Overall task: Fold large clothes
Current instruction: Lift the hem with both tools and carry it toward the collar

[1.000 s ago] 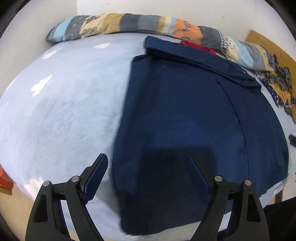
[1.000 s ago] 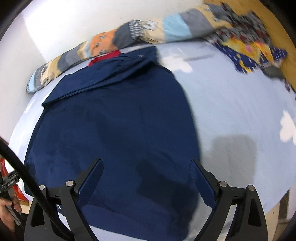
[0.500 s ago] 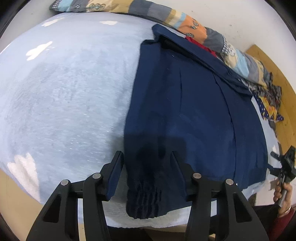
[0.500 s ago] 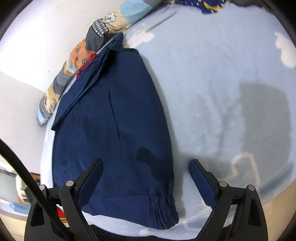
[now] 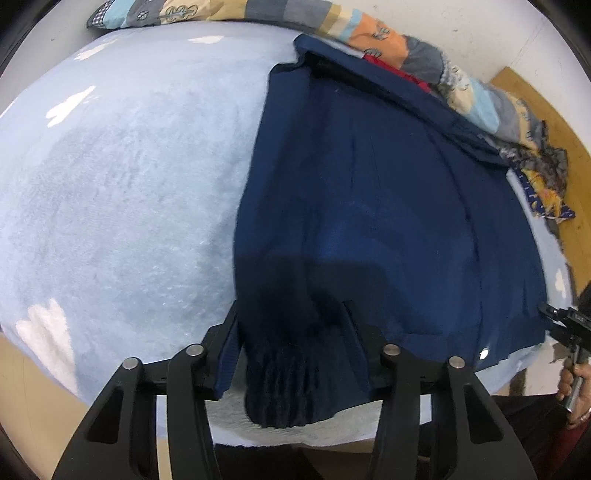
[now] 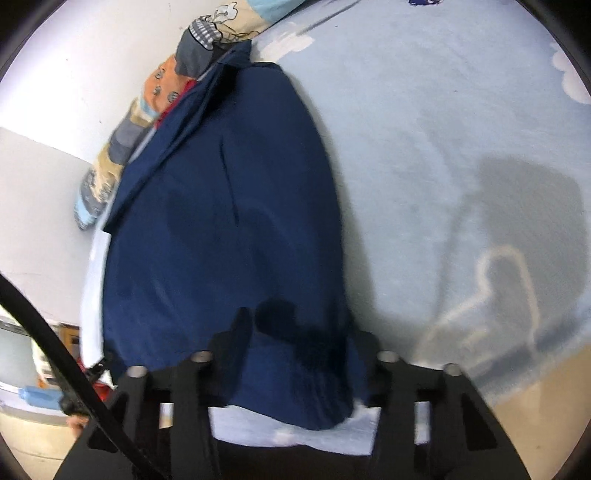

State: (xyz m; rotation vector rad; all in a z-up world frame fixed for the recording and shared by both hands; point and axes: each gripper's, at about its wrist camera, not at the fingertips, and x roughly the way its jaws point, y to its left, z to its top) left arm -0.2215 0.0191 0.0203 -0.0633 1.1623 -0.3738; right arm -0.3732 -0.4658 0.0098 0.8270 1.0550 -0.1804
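A large navy garment [image 5: 369,184] lies flat on a pale blue bed blanket [image 5: 129,184], collar end far, ribbed hem near. My left gripper [image 5: 290,306] is at the hem's near left corner, its pads pressing on the bunched ribbed fabric. In the right wrist view the same garment [image 6: 221,221] runs away from me. My right gripper [image 6: 295,314] is over the hem's near right corner. Its jaws are closing and the gathered fabric fills the gap between them.
A rolled patchwork quilt [image 5: 258,11] lies along the far wall, with a red cloth [image 5: 410,77] under the collar. A patterned cloth [image 5: 546,192] lies far right. A person's hand [image 5: 572,384] holds a black handle at the right edge. The bed edge is just below both grippers.
Both grippers sank to the near hem. The left jaws narrowed onto the left corner and bunched it. The right gripper rolled, and its wide jaws narrowed around the right corner.
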